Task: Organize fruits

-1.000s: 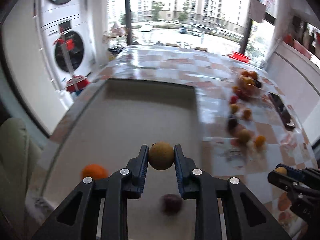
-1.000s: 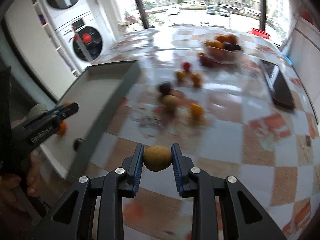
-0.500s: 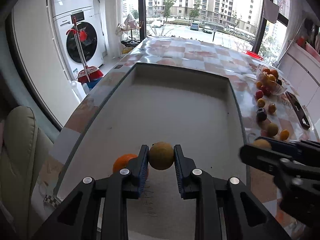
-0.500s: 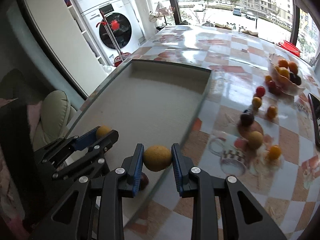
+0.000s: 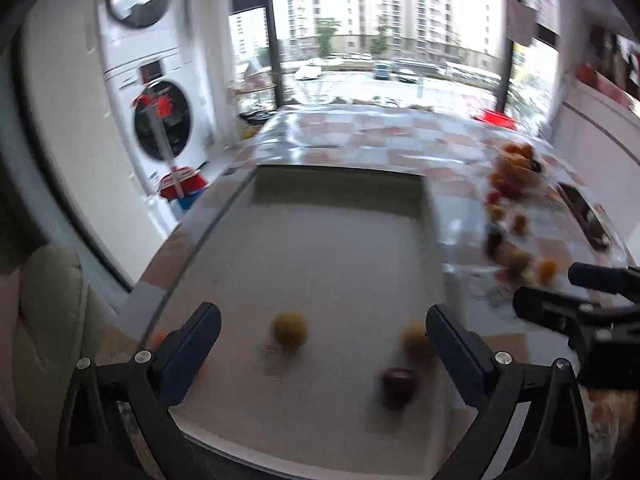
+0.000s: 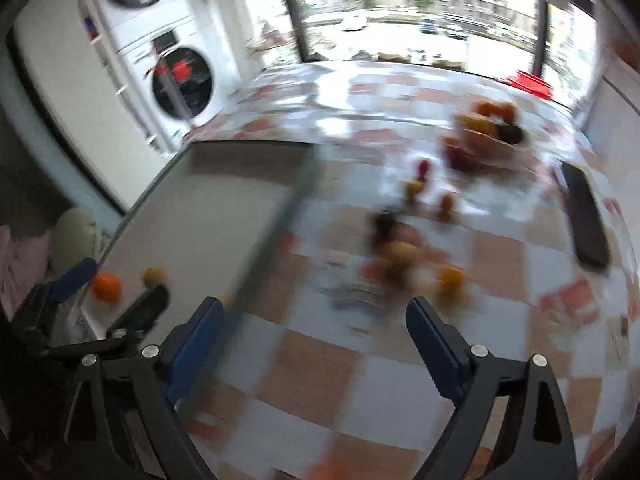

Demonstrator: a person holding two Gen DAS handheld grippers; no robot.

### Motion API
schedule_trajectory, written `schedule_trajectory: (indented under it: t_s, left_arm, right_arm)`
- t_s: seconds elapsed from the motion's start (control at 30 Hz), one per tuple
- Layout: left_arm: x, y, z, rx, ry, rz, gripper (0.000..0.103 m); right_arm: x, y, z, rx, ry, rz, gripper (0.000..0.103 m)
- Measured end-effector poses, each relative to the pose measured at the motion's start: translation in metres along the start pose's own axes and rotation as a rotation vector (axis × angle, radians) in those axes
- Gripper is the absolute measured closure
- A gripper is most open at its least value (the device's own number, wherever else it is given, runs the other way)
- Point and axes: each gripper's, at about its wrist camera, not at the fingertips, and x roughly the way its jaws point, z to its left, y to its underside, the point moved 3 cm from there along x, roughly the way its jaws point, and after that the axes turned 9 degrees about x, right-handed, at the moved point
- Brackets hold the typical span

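Left hand-held gripper (image 5: 322,340): low centre of the left wrist view, jaws opening, spread wide, gripping nothing.
Between its jaws: round yellow-tan fruit (image 5: 289,330) lying free on the shallow grey rectangular tray (image 5: 340,240).
Lower right of that tray: second yellow-tan fruit (image 5: 416,342) and dark red round fruit (image 5: 400,385), close together.
Right hand-held gripper (image 6: 314,338): jaws opening, empty, above the orange-and-white checkered desk (image 6: 320,380).
Lower left, right wrist view: bright orange round fruit (image 6: 107,287) on the tray.
Upper right: blurred clear bowl of mixed fruit (image 6: 486,130), loose fruits below it.
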Motion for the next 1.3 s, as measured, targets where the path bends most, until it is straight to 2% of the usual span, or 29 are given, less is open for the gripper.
schedule_trajectory:
  t_s: [0.13, 0.23, 0.33, 0.43, 0.47, 0.53, 0.63, 0.73, 0.87, 1.3]
  left_arm:
    - [-0.011, -0.007, -0.044, 0.044, 0.116, 0.006, 0.0]
    - [-0.007, -0.006, -0.083, 0.073, 0.157, 0.048, 0.0]
    - [0.005, -0.001, -0.12, 0.112, 0.132, 0.063, 0.0]
    - [0.025, 0.001, -0.146, 0.133, 0.094, 0.077, 0.0]
    - [0.033, 0.001, -0.152, 0.138, 0.089, 0.085, 0.0]
    - [0.041, 0.0, -0.155, 0.139, 0.085, 0.103, 0.0]
    - [0.057, -0.007, -0.153, 0.095, 0.144, 0.154, 0.0]
    - [0.068, -0.012, -0.155, 0.07, 0.171, 0.158, 0.0]
    - [0.075, -0.019, -0.157, 0.052, 0.151, 0.159, 0.0]
    - [0.075, -0.019, -0.156, 0.05, 0.152, 0.158, 0.0]
  right_arm:
    - [-0.015, 0.017, -0.069, 0.091, 0.121, -0.025, 0.009]
    - [-0.018, 0.032, -0.111, 0.119, 0.223, -0.025, 0.009]
    - [-0.018, 0.045, -0.14, 0.133, 0.301, -0.032, 0.009]
    - [-0.015, 0.055, -0.165, 0.169, 0.315, -0.023, 0.008]
    - [-0.016, 0.058, -0.168, 0.16, 0.312, -0.051, 0.0]
    - [-0.013, 0.059, -0.171, 0.161, 0.317, -0.058, 0.0]
    - [-0.013, 0.06, -0.171, 0.152, 0.319, -0.081, 0.0]
    - [-0.014, 0.061, -0.171, 0.151, 0.319, -0.088, 0.0]
    - [-0.015, 0.063, -0.171, 0.152, 0.318, -0.088, 0.0]
    - [-0.015, 0.063, -0.171, 0.152, 0.318, -0.088, 0.0]
